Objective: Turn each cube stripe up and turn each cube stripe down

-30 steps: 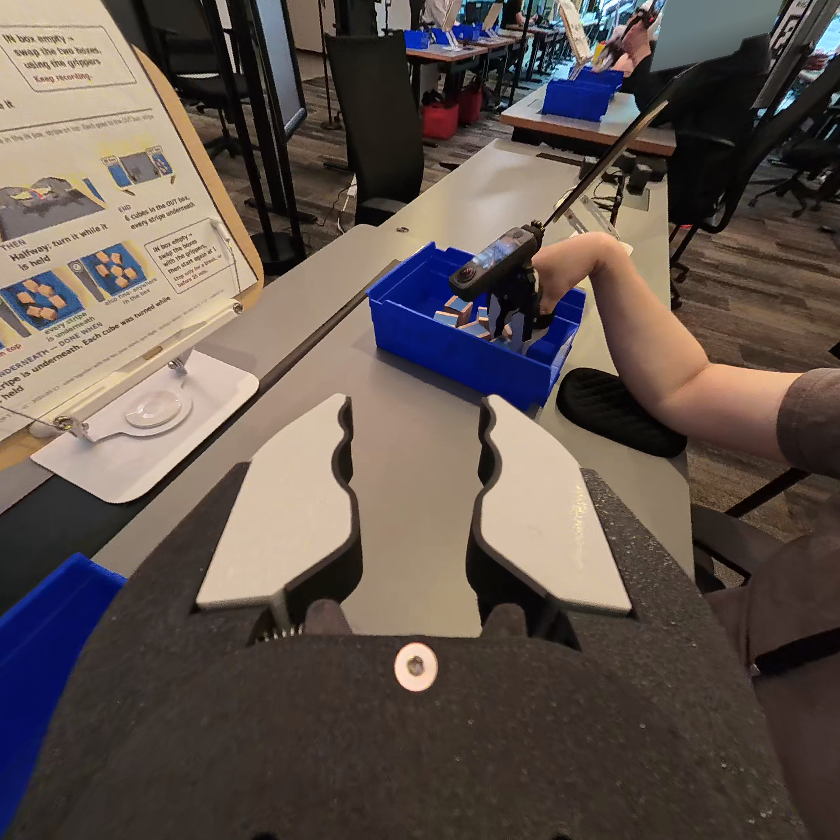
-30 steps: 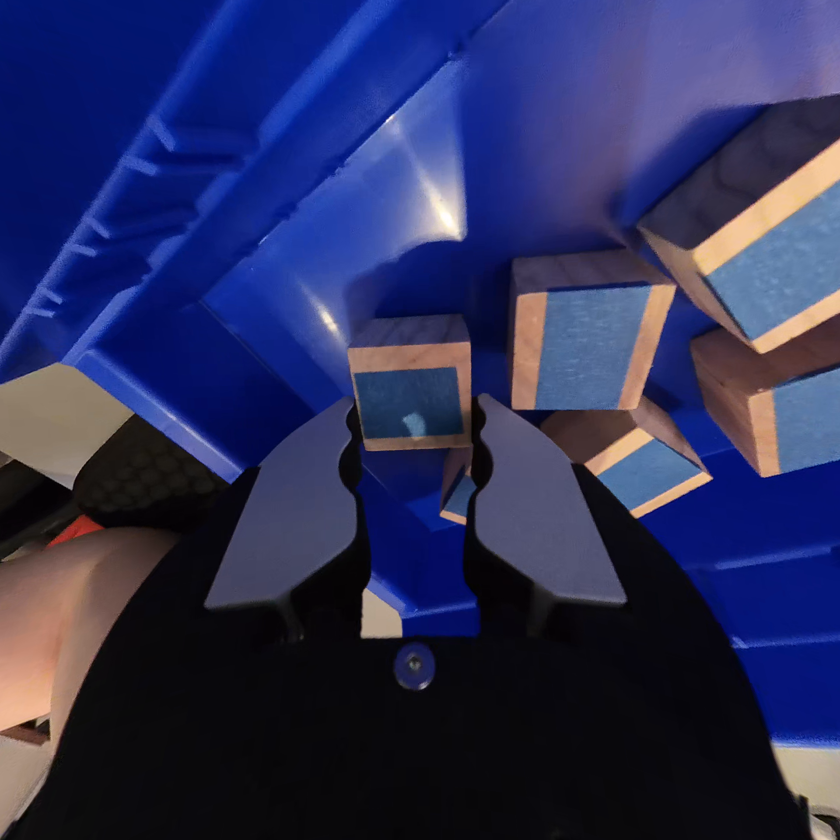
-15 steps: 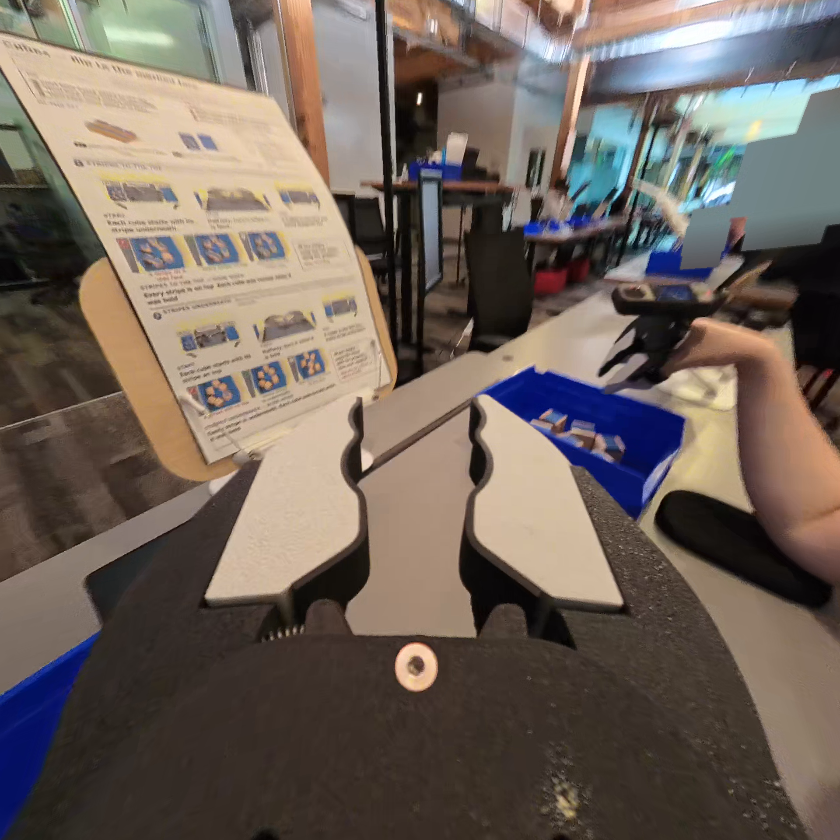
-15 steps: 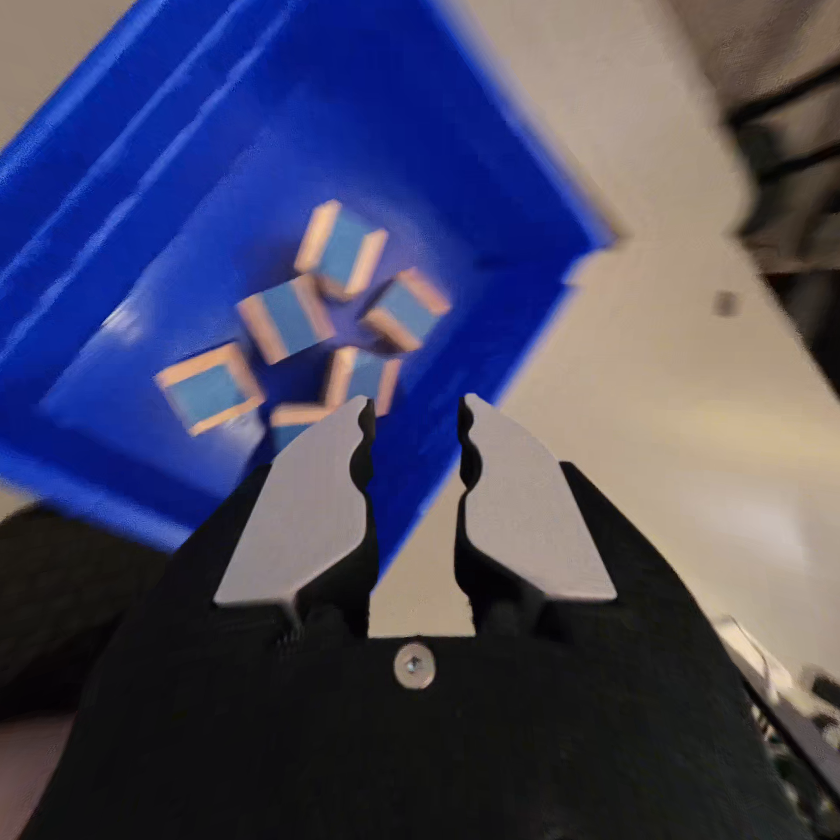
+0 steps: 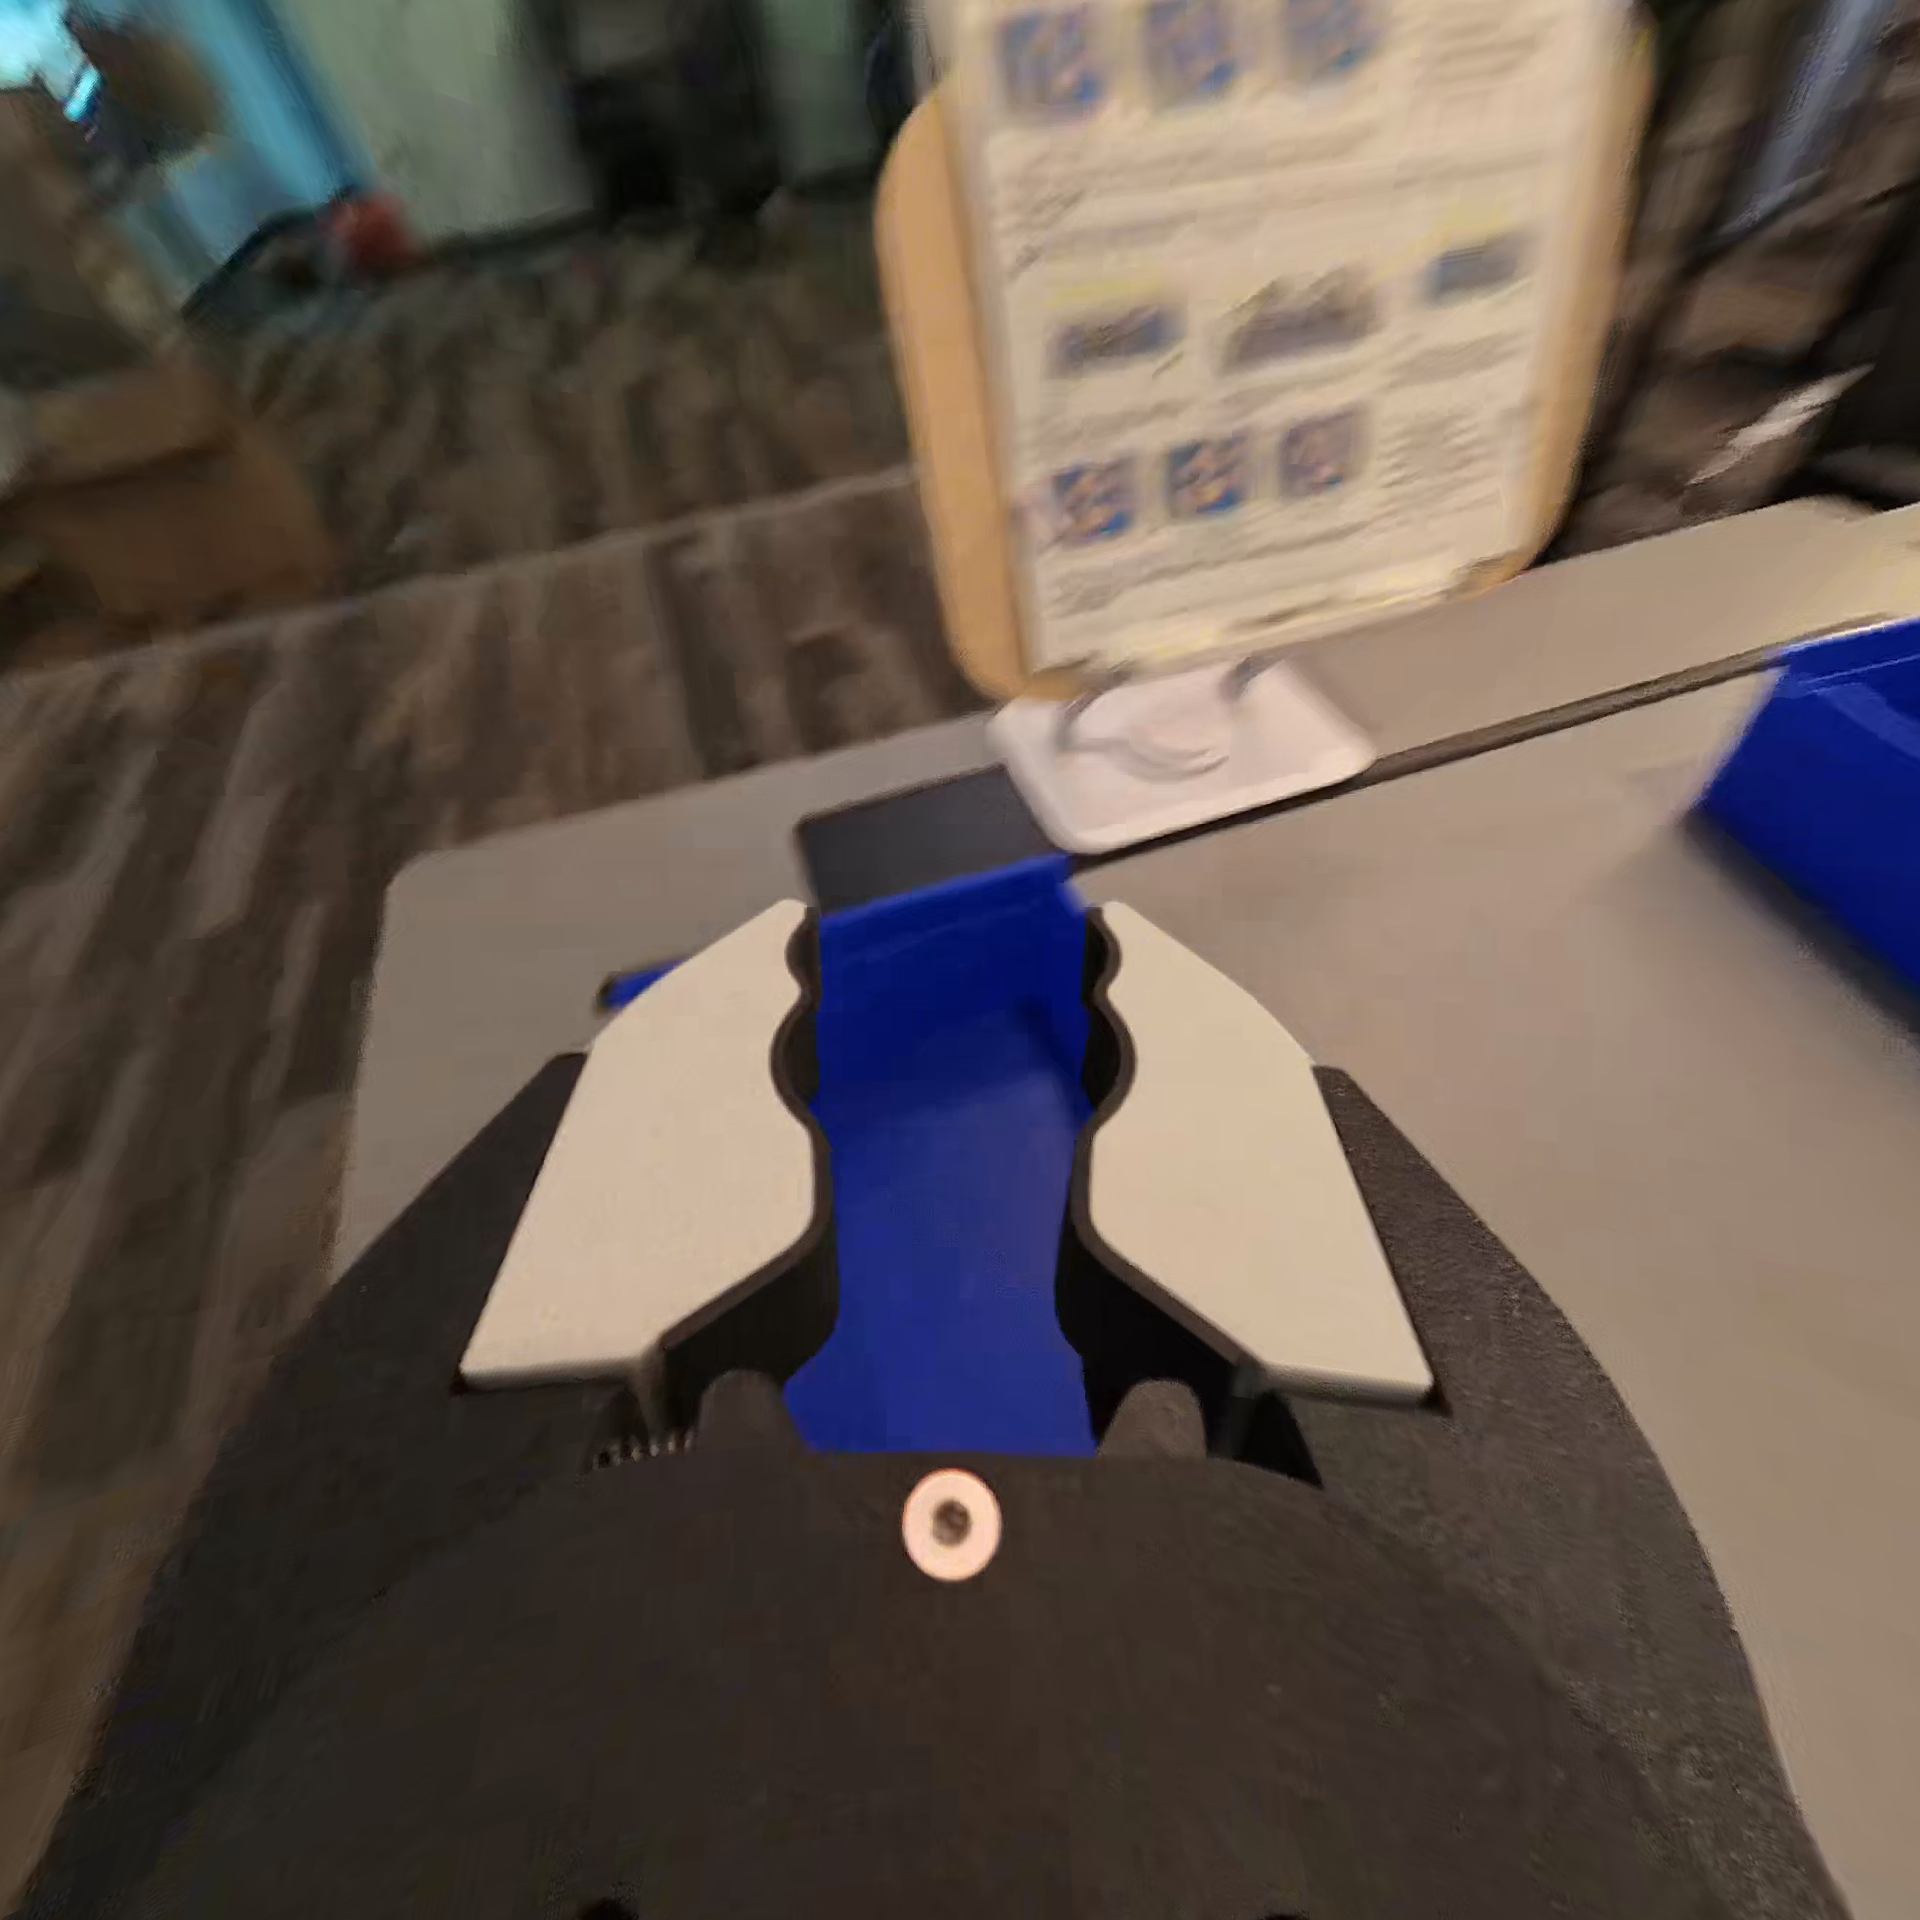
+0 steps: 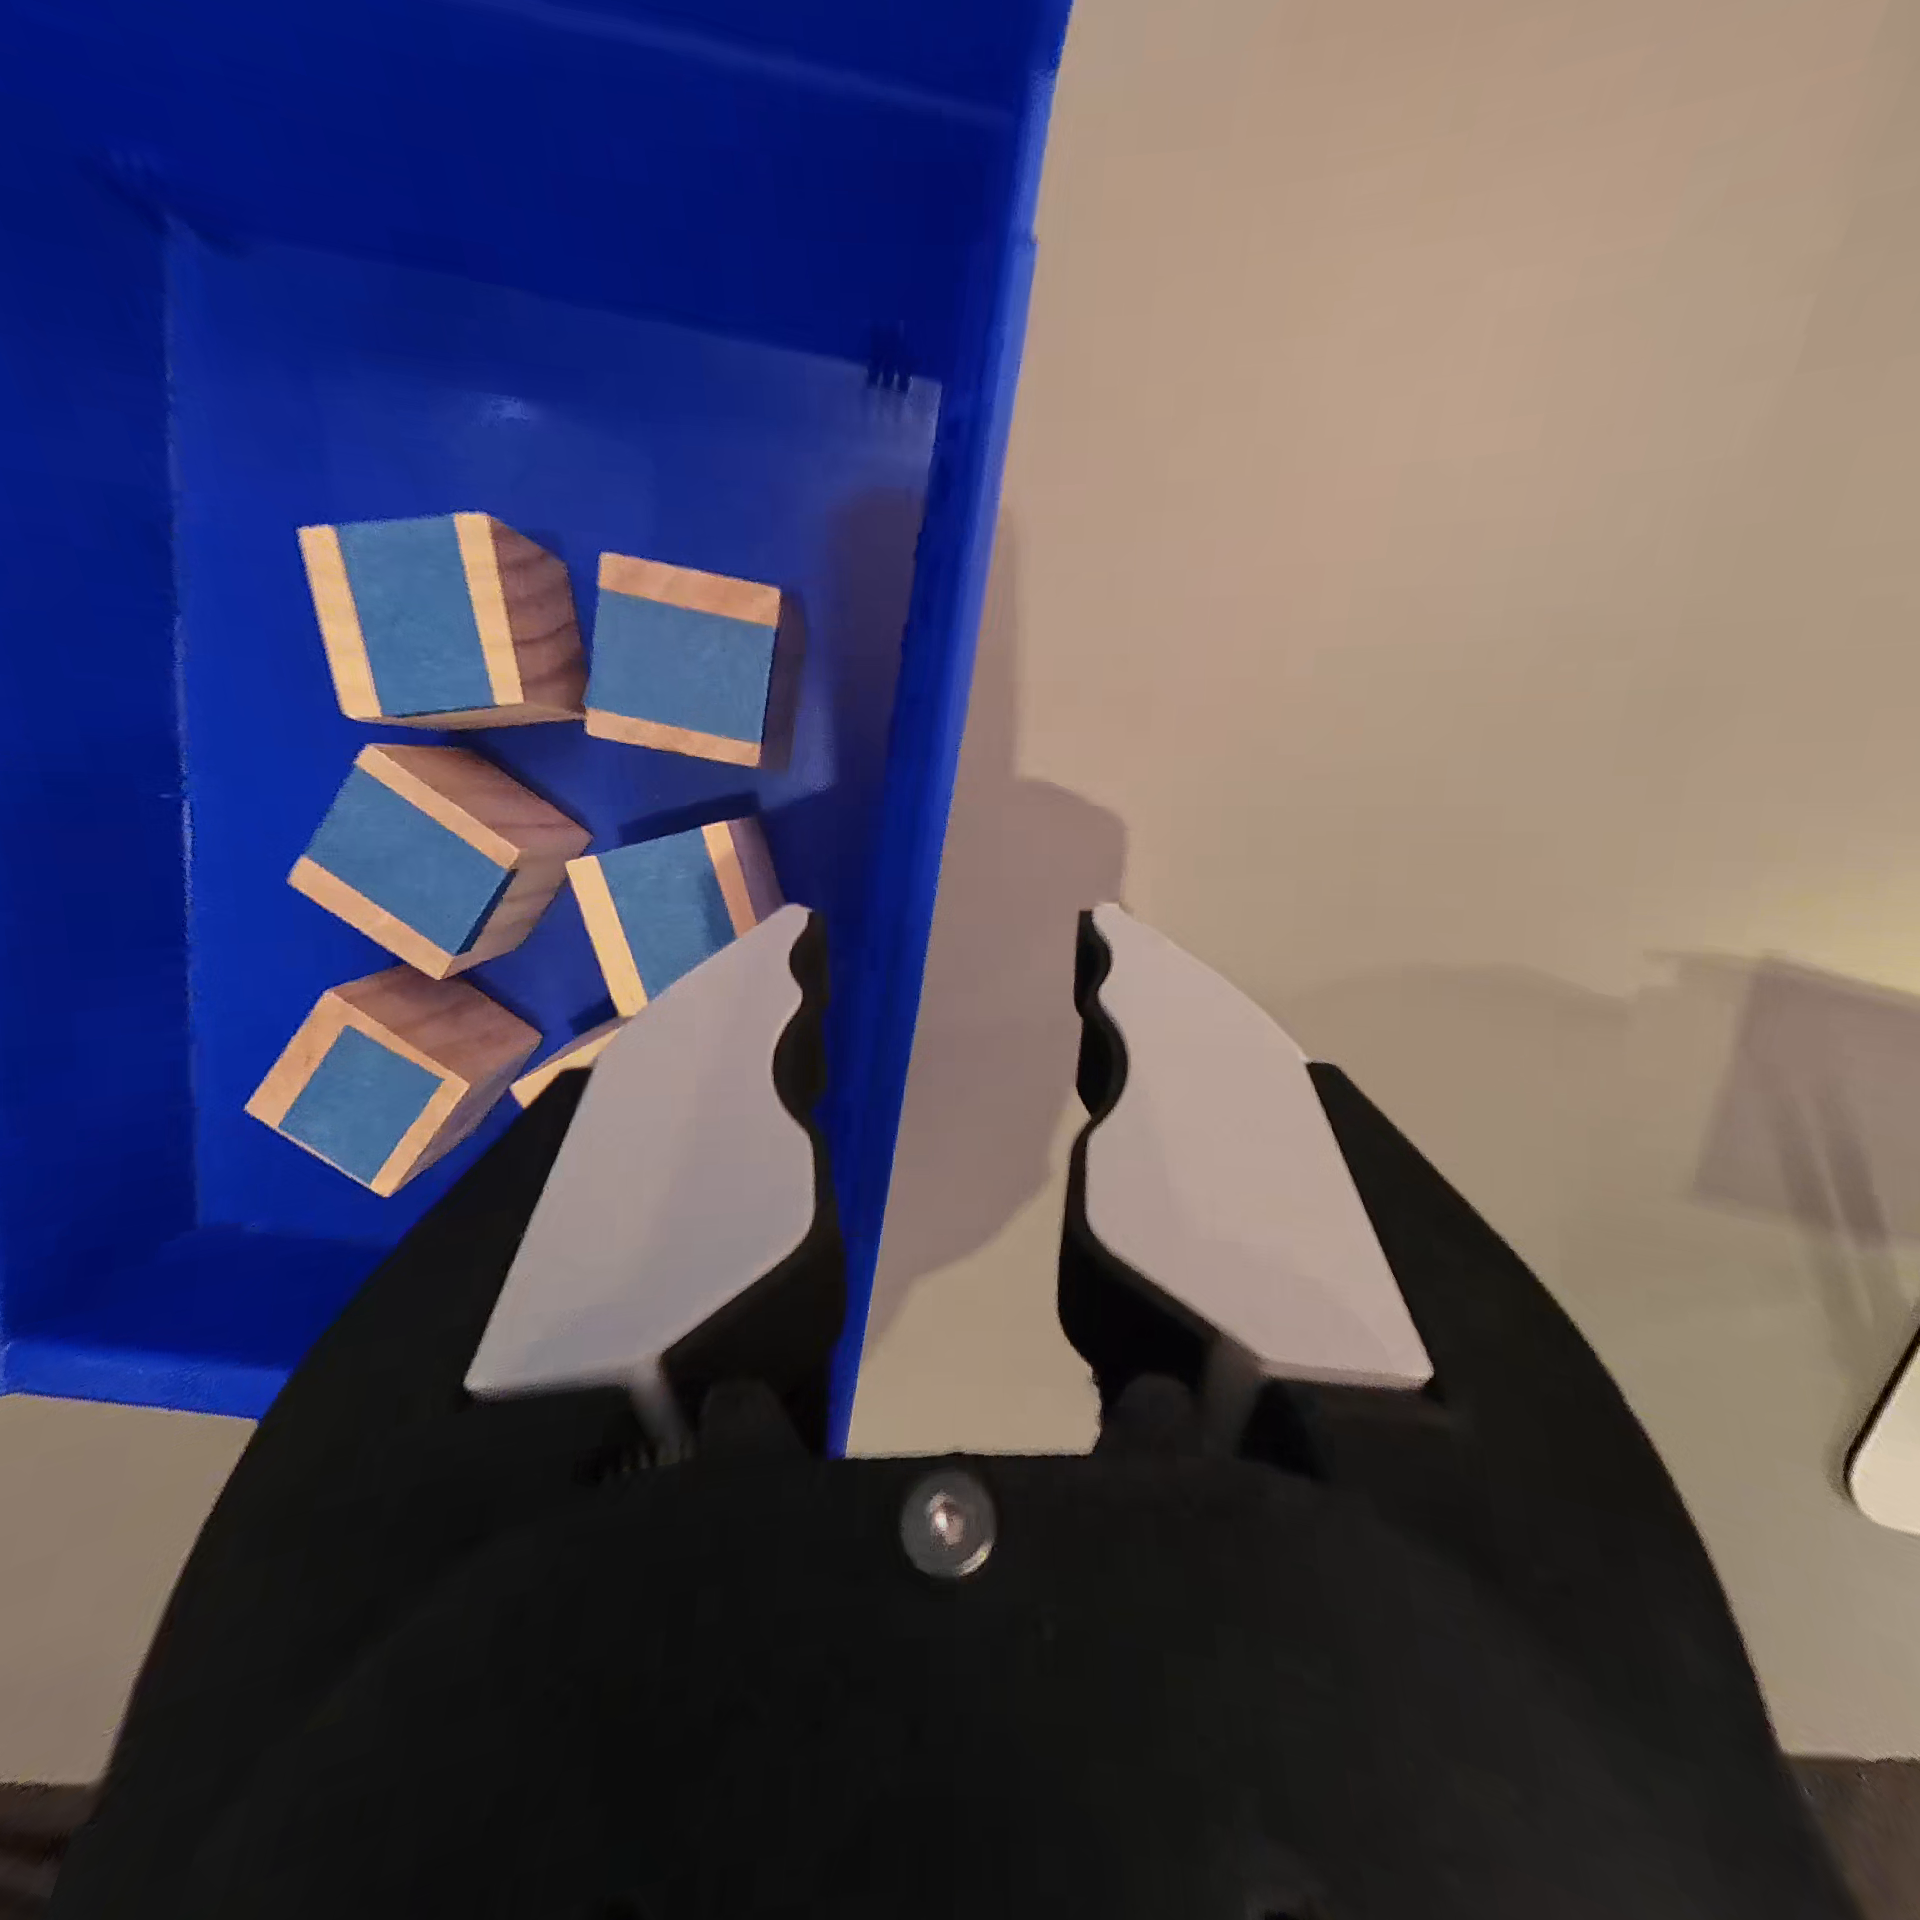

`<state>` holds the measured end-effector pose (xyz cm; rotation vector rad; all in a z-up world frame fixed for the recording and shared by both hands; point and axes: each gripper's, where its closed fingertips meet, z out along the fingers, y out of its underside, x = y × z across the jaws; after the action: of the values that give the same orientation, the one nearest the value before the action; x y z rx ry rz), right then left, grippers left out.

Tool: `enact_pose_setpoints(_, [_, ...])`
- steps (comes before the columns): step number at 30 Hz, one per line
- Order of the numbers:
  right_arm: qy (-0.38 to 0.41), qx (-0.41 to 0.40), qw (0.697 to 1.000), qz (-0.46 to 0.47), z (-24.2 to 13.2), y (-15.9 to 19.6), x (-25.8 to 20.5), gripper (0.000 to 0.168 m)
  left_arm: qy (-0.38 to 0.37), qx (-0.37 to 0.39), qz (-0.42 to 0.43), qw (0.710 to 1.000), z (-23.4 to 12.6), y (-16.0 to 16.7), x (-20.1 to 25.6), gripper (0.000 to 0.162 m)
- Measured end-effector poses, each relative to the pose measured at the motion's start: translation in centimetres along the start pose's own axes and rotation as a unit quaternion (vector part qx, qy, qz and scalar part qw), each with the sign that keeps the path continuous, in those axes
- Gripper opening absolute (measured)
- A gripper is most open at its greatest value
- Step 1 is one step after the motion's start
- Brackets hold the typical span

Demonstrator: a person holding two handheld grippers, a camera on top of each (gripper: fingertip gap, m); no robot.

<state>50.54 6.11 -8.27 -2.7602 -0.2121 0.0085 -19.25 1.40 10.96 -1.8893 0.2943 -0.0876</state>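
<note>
Several wooden cubes lie in a blue bin [image 6: 935, 623] in the right wrist view, each with its blue stripe face up, among them one at the back [image 6: 426, 623] and one at the front [image 6: 364, 1081]. My right gripper [image 6: 945, 925] is open and empty; it hangs above the bin's right wall, one finger over the bin, the other over the table. My left gripper [image 5: 948, 920] is open and empty above a second blue bin [image 5: 940, 1091], whose inside shows no cubes between the fingers.
An instruction sheet on a wooden board [image 5: 1268, 332] stands on a white base [image 5: 1174, 758] at the grey table's far side. The cube bin's corner [image 5: 1829, 790] shows at the right of the left wrist view. A white object [image 6: 1891, 1444] lies at the right edge. Carpeted floor lies beyond the table.
My right gripper has pulled up out of the cube bin and now hangs over its right wall. My left gripper has swung left, from facing the far bin to over the near bin.
</note>
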Motion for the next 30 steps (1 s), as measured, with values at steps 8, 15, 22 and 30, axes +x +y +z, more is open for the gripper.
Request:
enact_pose_setpoints(8, [-0.040, -0.083, 0.996, -0.002, 3.2, 1.7, -1.3, 0.016, -0.091, -0.249, -0.100, 0.959, 1.7, 12.2, -9.0, 0.053])
enact_pose_setpoints(15, [-0.008, -0.116, 0.993, -0.017, 4.1, 2.2, -1.3, 0.018, -0.084, -0.358, -0.144, 0.919, 3.5, 18.2, -10.3, 0.048])
enact_pose_setpoints(22, [-0.025, -0.111, 0.993, -0.011, 4.1, 2.2, -1.4, 0.014, -0.060, -0.447, -0.181, 0.874, 3.8, 21.9, -8.9, 0.040])
enact_pose_setpoints(30, [-0.065, -0.120, 0.990, 0.024, 3.9, 2.5, -2.2, 0.009, -0.039, -0.485, -0.211, 0.848, 4.3, 23.1, -7.4, 0.023])
